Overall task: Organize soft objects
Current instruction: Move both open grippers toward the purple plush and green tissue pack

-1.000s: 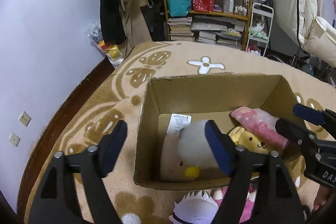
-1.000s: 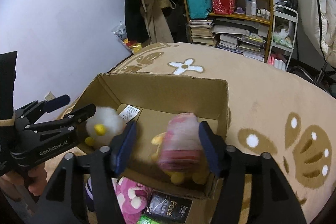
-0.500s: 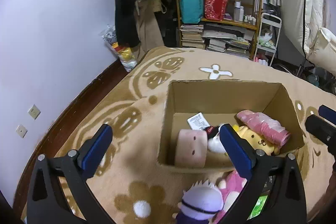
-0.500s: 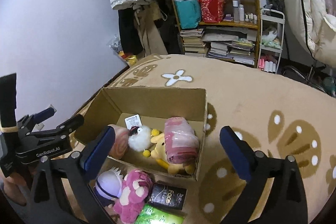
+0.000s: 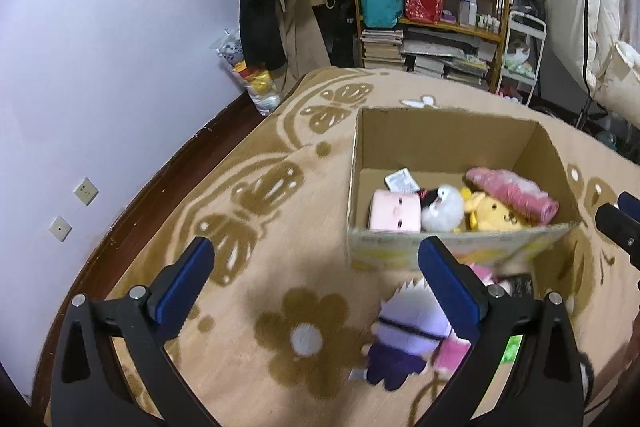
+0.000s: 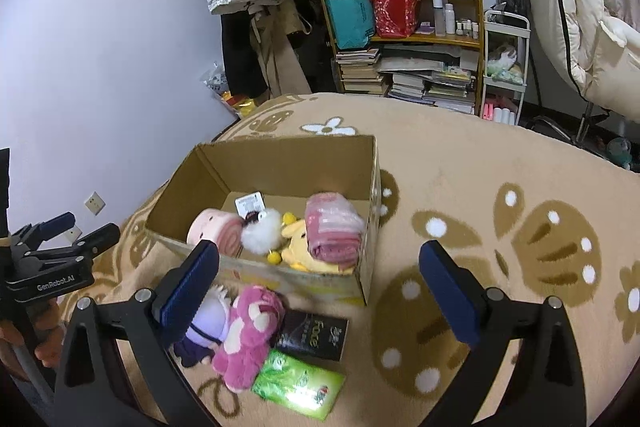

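Right wrist view: the cardboard box on the patterned rug now sits farther off than a second ago, both grippers drawn back from it. Inside lie the pink rolled bundle, yellow plush, white fluffy toy and pink roll pillow, all dropped. Right gripper and left gripper tilt downward, jaws spread wide and empty, having just opened. Purple plush lies outside the box.
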A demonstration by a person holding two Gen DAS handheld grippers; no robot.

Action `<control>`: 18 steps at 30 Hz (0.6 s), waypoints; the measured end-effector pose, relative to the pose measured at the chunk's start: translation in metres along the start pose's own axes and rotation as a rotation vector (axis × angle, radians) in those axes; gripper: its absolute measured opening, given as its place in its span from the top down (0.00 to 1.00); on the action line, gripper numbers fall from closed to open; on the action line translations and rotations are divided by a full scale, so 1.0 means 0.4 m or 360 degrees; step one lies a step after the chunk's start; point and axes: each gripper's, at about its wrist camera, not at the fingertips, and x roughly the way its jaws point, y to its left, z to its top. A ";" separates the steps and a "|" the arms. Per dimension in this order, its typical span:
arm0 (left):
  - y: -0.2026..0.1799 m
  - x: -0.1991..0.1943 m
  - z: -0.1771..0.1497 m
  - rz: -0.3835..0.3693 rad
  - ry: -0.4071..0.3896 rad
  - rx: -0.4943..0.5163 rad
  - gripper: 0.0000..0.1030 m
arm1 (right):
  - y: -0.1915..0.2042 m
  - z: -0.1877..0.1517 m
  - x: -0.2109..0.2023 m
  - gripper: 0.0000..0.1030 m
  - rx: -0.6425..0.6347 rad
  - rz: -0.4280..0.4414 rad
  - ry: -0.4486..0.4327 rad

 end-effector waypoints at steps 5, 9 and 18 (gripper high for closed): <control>0.000 -0.019 -0.026 0.0011 0.0007 -0.0029 0.02 | 0.002 -0.037 -0.014 0.00 -0.0010 0.0008 0.0026; -0.006 -0.013 -0.049 0.0007 0.0050 -0.0017 0.02 | 0.004 -0.060 -0.024 0.00 -0.0011 0.0012 0.0030; -0.015 0.024 -0.081 -0.0055 0.0177 -0.0037 0.02 | 0.014 -0.128 -0.018 0.00 -0.0022 -0.0004 0.0099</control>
